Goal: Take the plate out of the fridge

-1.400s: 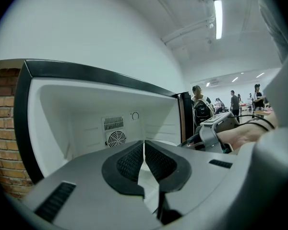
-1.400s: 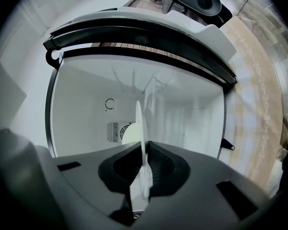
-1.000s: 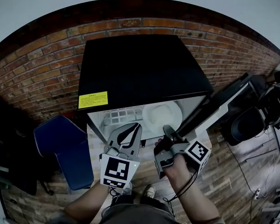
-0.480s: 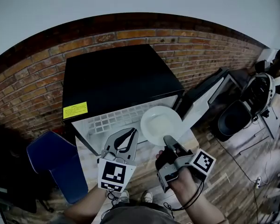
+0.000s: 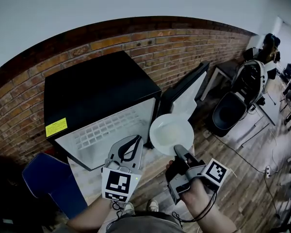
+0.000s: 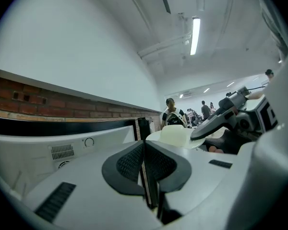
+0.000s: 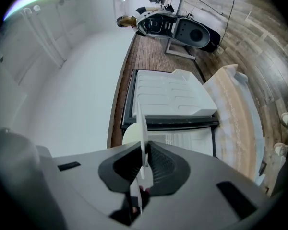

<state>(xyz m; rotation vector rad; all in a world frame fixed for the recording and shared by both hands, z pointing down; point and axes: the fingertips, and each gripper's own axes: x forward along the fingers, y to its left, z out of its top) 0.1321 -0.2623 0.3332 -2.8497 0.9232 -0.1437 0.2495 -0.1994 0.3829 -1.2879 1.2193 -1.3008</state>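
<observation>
Standing against a long red brick wall [image 5: 136, 38] on a brown wood-plank floor [image 5: 242, 164], a black, flat-topped compact fridge [image 5: 97, 91] had its black door with a white inner lining [image 5: 186, 98] swung open to the right. This exposed a white compartment crossed by a white wire shelf [image 5: 106, 130]. A dark blue padded seat [image 5: 48, 183] sat low to the left of the fridge, and a black swivel chair [image 5: 228, 113] stood well apart on the right. The round white plate [image 5: 170, 132] was outside the fridge, held in the air just in front of the compartment's right corner, beside the open door. The grey right gripper [image 5: 178, 151] pinched the plate's near rim. In the right gripper view, the rim [image 7: 143, 138] ran edge-on between the ribbed black pads [image 7: 161, 164], which pressed on it from both sides. The grey left gripper [image 5: 135, 140] hovered just beside the plate on its left, in front of the shelf. Its jaws were pressed together with nothing between them, as the left gripper view [image 6: 145, 159] showed. A small yellow label [image 5: 56, 127] sat on the fridge's front left corner.
</observation>
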